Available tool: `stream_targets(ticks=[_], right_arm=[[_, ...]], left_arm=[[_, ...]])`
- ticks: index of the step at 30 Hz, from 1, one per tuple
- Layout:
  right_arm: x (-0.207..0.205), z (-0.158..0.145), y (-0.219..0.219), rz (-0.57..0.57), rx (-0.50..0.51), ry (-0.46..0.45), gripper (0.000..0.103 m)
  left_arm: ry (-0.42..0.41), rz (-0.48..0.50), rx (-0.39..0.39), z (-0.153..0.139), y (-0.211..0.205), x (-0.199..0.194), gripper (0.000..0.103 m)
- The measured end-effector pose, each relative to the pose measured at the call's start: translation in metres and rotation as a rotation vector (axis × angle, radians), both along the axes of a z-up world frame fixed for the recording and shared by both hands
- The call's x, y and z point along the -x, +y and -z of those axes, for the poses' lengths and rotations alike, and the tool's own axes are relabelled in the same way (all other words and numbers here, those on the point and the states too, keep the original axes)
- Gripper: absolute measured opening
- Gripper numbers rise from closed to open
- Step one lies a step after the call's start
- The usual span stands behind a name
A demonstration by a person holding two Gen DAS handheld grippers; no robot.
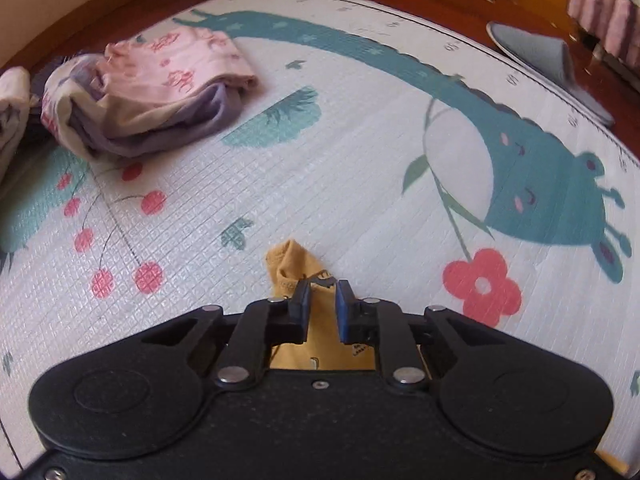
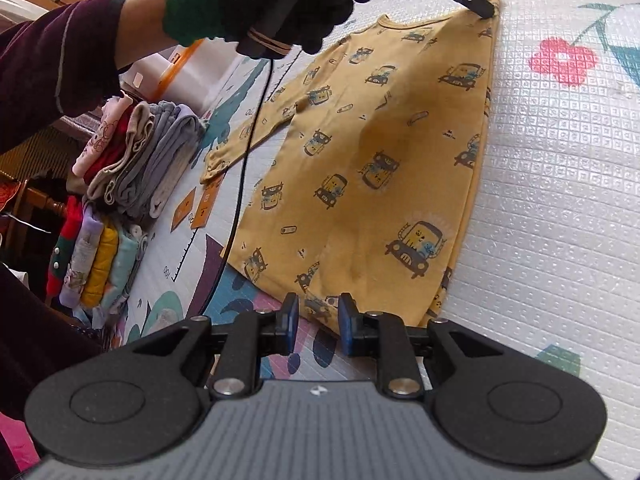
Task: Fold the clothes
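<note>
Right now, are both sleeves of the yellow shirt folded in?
No: in the right wrist view, one sleeve of the yellow shirt lies stretched out flat on the mat.

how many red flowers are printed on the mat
2 visible, one per view: a red flower right of the left hand-held gripper, another right of the yellow shirt. Possibly the same flower; others may be hidden.

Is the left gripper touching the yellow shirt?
Touching. The right wrist view shows the left gripper tip pressed on the yellow shirt at its corner.
</note>
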State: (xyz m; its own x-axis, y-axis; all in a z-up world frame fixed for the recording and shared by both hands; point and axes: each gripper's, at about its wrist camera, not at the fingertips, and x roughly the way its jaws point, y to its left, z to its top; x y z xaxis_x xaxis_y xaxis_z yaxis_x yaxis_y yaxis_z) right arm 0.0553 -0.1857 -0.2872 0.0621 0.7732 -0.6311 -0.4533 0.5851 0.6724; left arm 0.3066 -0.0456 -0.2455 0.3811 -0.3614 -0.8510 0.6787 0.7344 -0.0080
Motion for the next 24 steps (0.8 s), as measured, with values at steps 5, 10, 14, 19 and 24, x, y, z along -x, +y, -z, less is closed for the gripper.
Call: stream_targets(ticks=[5,10,14,19,24], right_arm=[[0.002,0.004,0.004,-0.023,0.038,-0.001,0.021],[0.005,-0.005,0.003,-0.034,0.011,-0.037,0.024],[0.009,-0.011,0.000,-0.034,0.010,-0.066,0.024],[0.004,0.002,0.006,-0.045,0.051,-0.006,0.028],[0.008,-0.009,0.020,-0.120,0.054,-0.055,0.030]], left_arm=[[0.066,-0.096,0.044,-0.004,0.010,-0.014,0.013],[0.042,-0.085,0.060,-0.040,0.047,0.010,0.014],[0.049,-0.156,0.052,-0.061,0.112,0.056,0.016],[0.111,-0.419,0.087,-0.060,0.207,0.128,0.016],[0.098,-0.772,0.066,-0.052,0.288,0.196,0.016]])
